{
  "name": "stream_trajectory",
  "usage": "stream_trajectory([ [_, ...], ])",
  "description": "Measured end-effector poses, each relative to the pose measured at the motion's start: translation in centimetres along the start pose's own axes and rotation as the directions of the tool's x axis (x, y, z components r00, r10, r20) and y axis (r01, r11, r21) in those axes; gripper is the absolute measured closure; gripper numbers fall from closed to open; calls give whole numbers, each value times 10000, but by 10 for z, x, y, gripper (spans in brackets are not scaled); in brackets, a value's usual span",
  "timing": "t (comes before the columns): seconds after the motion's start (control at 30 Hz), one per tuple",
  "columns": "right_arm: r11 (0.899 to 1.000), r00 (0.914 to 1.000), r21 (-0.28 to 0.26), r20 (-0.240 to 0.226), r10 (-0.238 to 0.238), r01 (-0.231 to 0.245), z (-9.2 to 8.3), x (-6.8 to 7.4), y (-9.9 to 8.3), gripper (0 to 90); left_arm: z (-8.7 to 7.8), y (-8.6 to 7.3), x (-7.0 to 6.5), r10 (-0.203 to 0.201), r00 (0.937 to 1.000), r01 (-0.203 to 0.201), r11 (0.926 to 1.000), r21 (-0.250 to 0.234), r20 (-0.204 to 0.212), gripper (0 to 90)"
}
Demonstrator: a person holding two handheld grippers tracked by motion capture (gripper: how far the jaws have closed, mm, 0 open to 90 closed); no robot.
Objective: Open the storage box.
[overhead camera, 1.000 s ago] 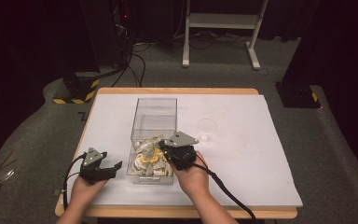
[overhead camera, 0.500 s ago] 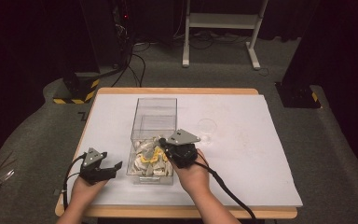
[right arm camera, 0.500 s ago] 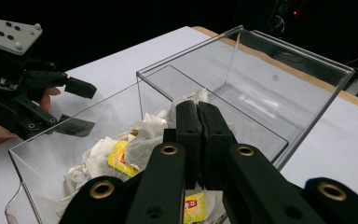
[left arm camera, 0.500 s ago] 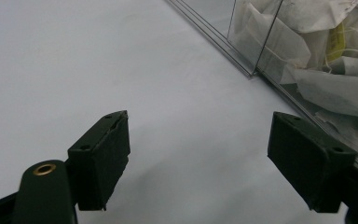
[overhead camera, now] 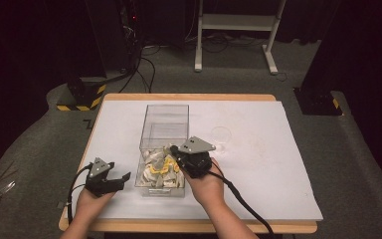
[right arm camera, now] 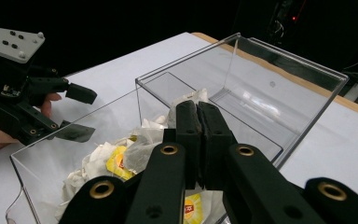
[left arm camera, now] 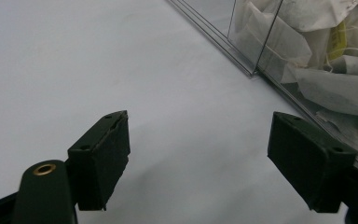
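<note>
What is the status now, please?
Left gripper open, on table beside clear box. Right gripper shut above tea bags. Nothing blocking.

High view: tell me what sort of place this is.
Probably a lab or studio set up for recording, not a home. A lone table with a white cover stands on grey carpet amid dark surroundings, yellow-and-black striped equipment bases sit on the floor, and cables run to a dark rack behind.
</note>
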State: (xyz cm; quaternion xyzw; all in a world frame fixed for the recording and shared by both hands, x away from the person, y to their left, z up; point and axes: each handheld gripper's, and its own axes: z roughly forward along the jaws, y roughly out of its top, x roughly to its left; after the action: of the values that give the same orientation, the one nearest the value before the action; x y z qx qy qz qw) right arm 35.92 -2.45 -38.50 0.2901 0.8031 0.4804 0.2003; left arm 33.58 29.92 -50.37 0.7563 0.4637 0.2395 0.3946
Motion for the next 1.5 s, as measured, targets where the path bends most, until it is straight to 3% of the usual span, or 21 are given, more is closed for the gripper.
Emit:
stream_trajectory([
  [0.97, 9981, 9986, -610, 505, 140, -109, -13, -18, 15, 879, 0, 0, 1, 18, 10000, -18, 10000, 7, 37, 214],
  [1.5, 9964, 9926, -792, 1147, 389, -299, -22, -37, 18, 880, 0, 0, 0, -6, 10000, 6, 10000, 0, 46, 214],
])
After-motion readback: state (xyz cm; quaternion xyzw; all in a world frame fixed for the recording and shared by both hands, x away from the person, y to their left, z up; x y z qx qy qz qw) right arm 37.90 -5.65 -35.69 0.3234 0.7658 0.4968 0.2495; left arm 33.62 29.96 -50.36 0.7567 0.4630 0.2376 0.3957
